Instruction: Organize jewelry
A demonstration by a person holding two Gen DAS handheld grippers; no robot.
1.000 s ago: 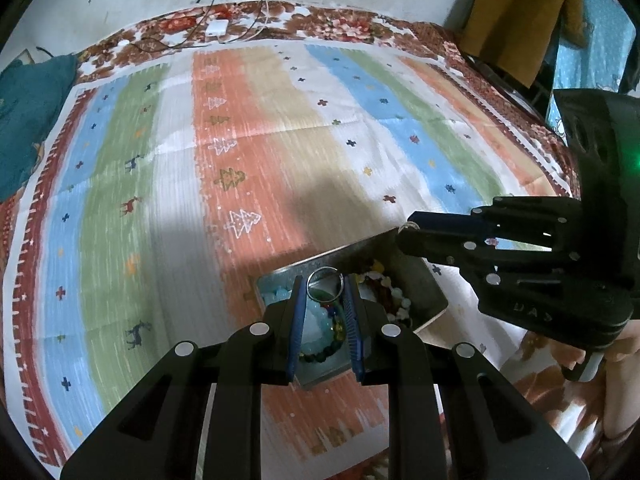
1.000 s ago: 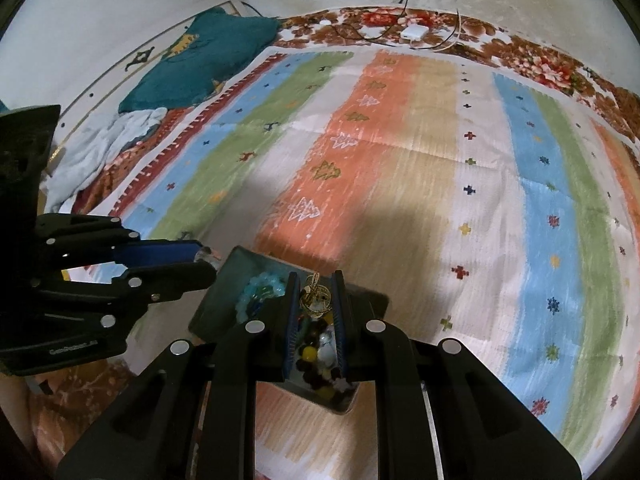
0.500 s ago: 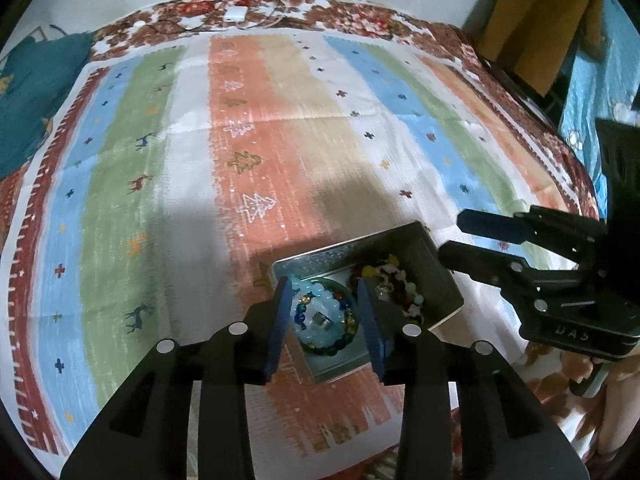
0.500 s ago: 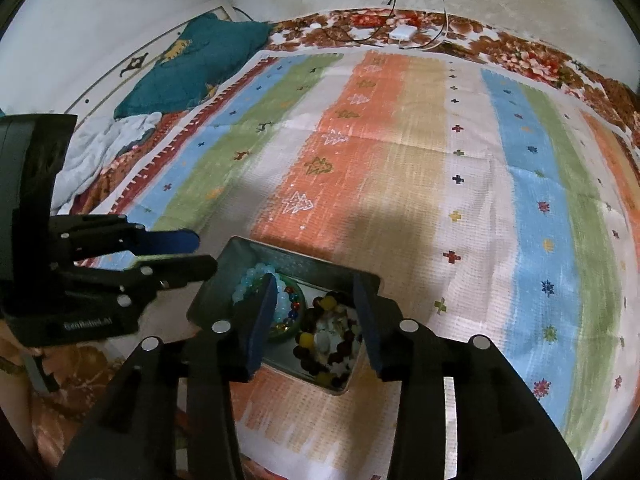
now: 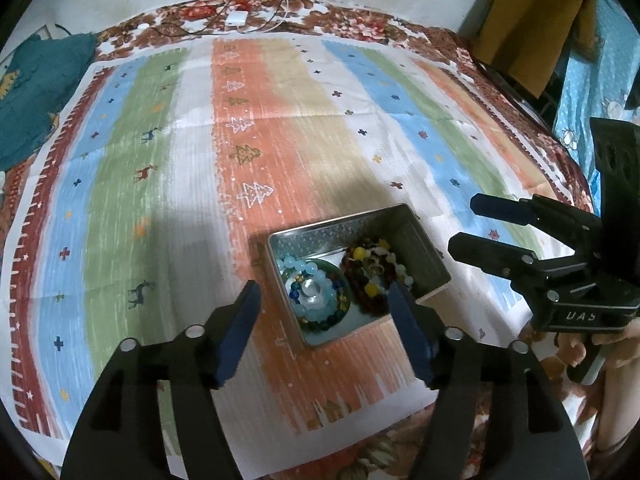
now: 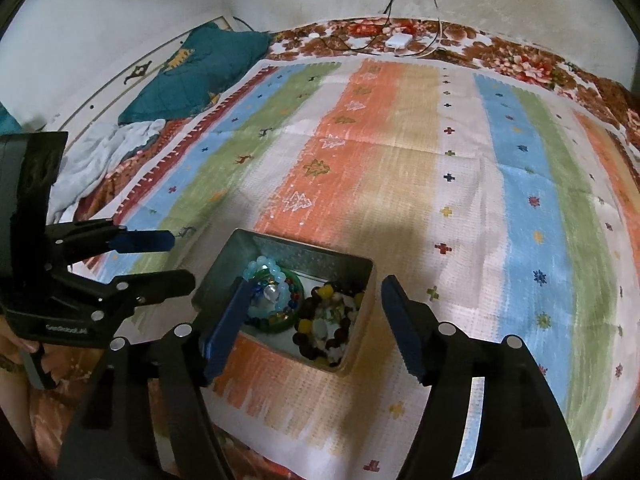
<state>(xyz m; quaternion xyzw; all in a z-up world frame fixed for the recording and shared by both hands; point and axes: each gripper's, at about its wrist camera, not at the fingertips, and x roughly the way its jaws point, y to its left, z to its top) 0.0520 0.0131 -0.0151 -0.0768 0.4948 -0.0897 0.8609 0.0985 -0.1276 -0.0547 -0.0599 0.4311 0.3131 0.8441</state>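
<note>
Since both grippers have let go, read the entries from room down to beads.
Room: pale plaster wall behind the bed, cables running down it to a white charger [image 5: 237,18]; an ochre cloth [image 5: 536,20] hangs to one side.
Surface: bed covered by a striped spread [image 5: 280,128] with tree and deer motifs; a teal pillow [image 6: 200,76] lies at its far corner.
Container: metal tin [image 5: 424,240], lid off, on the orange stripe, just below both grippers.
Left gripper [image 5: 324,316]: jaws have just been opening; a second ago they pinched a ring, now nothing between them.
Right gripper [image 6: 314,320]: jaws have just been opening; the trinket held earlier is gone, jaws empty.
Contents: bead bracelets [image 5: 316,296] stacked on one side, mixed beads [image 6: 328,320] on the other.
Task reading: both pieces appear deposited in the tin; this placing step looks finished.
</note>
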